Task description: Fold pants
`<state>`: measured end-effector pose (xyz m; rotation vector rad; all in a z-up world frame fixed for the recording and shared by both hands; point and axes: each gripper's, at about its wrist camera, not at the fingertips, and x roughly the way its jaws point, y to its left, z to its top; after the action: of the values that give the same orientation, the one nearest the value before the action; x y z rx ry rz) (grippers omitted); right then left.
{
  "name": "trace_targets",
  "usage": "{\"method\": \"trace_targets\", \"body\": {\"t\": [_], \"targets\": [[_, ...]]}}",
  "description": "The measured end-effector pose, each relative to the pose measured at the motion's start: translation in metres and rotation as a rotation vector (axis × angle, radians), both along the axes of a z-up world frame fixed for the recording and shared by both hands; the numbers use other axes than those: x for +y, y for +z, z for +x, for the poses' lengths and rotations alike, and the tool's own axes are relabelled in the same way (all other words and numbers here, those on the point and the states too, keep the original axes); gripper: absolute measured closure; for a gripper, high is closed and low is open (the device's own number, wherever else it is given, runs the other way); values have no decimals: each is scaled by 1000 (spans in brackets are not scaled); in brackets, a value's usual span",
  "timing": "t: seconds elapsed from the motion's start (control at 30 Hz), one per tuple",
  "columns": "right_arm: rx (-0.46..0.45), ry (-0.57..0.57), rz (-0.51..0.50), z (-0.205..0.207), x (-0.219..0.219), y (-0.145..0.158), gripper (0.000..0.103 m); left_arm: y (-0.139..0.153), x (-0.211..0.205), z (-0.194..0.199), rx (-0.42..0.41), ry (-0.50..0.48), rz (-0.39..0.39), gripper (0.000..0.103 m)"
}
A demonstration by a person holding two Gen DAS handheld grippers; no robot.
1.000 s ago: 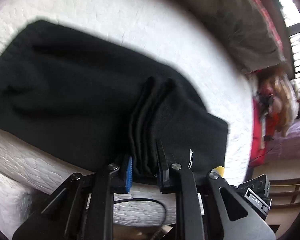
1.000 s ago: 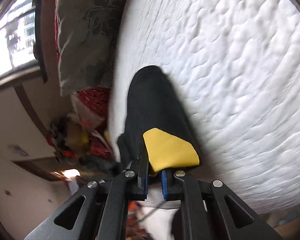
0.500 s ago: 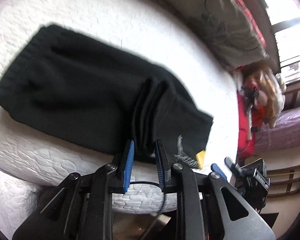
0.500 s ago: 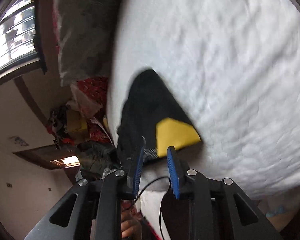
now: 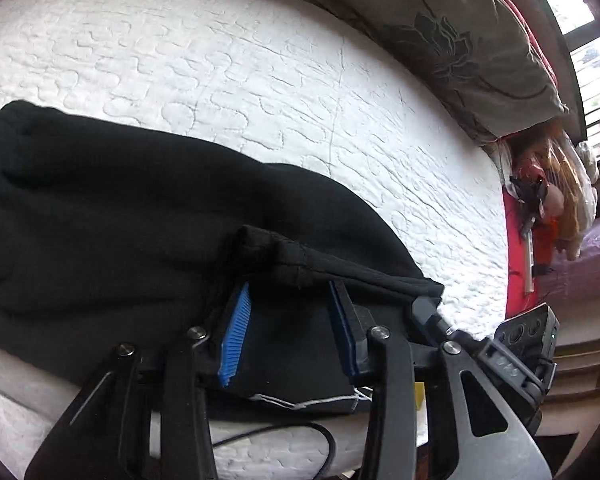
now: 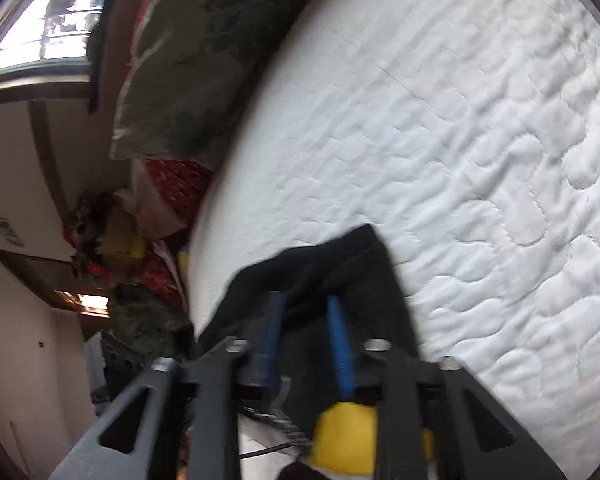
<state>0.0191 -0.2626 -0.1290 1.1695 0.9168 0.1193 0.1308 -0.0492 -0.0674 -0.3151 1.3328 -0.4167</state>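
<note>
Black knit pants (image 5: 112, 216) (soft, folded), quilted white mattress (image 5: 228, 68)

A white quilted mattress (image 5: 260, 64) with a wavy stitched pattern fills most of both views. Along its far edge lies a grey-brown cushion with a dark flower print (image 5: 452, 28), over a red-edged layer. Beyond the mattress corner sits a cluttered heap of red and yellow things (image 6: 112, 248), under a bright barred window (image 6: 60, 20)

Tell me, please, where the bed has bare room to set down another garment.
The white mattress is bare between the black pants and the grey pillow. The near edge is taken by the pants; clutter crowds the bedside past the pillow's end.
</note>
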Motion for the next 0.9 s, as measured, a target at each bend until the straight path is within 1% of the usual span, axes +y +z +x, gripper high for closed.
{"method": "trace_targets", "body": {"t": [0.07, 0.1, 0.13, 0.2, 0.3, 0.33, 0.37, 0.4, 0.43, 0.47, 0.5, 0.53, 0.6, 0.63, 0.67, 0.7, 0.73, 0.77, 0.8, 0.87, 0.9], "targets": [[-1, 10, 8, -2, -2, -4, 103, 6, 2, -2, 9, -8, -8, 66], [-1, 14, 21, -4, -3, -1, 97, 9, 5, -4, 11, -16, -17, 66], [-11, 25, 34, -6, -3, 4, 94, 14, 8, -7, 22, -24, -33, 66], [-43, 87, 48, -14, -4, 12, 87, 19, 21, -17, 51, -38, -110, 66], [-90, 197, 40, -26, 9, 26, 83, 17, 29, -35, 72, -48, -165, 63], [-91, 233, 9, -31, 14, 28, 82, 12, 30, -40, 76, -54, -158, 63], [-80, 250, -32, -35, 18, 27, 82, 5, 29, -44, 82, -57, -132, 63], [-70, 264, -74, -40, 21, 24, 87, -2, 27, -46, 90, -60, -114, 63], [-62, 279, -118, -42, 24, 19, 89, -9, 27, -47, 99, -59, -109, 63], [-54, 291, -151, -43, 27, 14, 95, -10, 27, -49, 89, -49, -114, 63], [-48, 298, -181, -43, 30, 12, 99, -7, 27, -49, 85, -46, -115, 63], [-48, 299, -202, -42, 33, 13, 99, -4, 27, -48, 89, -45, -119, 63], [-37, 293, -205, -40, 36, 20, 93, 5, 34, -48, 99, -38, -154, 63], [-33, 288, -195, -39, 37, 25, 91, 12, 43, -49, 93, -32, -173, 63], [-35, 286, -192, -37, 40, 30, 86, 18, 54, -51, 79, -24, -187, 63], [-44, 289, -199, -37, 43, 37, 81, 26, 66, -53, 62, -10, -199, 63], [-53, 294, -210, -36, 45, 43, 79, 35, 83, -54, 43, 11, -211, 63], [-60, 303, -225, -35, 50, 50, 74, 42, 101, -56, 27, 36, -220, 63], [-66, 311, -238, -33, 56, 56, 69, 46, 117, -56, 20, 62, -218, 61], [-78, 338, -259, -27, 72, 66, 64, 53, 159, -54, 9, 137, -200, 56], [-85, 351, -262, -25, 79, 69, 64, 55, 183, -50, 5, 183, -172, 56]]}}
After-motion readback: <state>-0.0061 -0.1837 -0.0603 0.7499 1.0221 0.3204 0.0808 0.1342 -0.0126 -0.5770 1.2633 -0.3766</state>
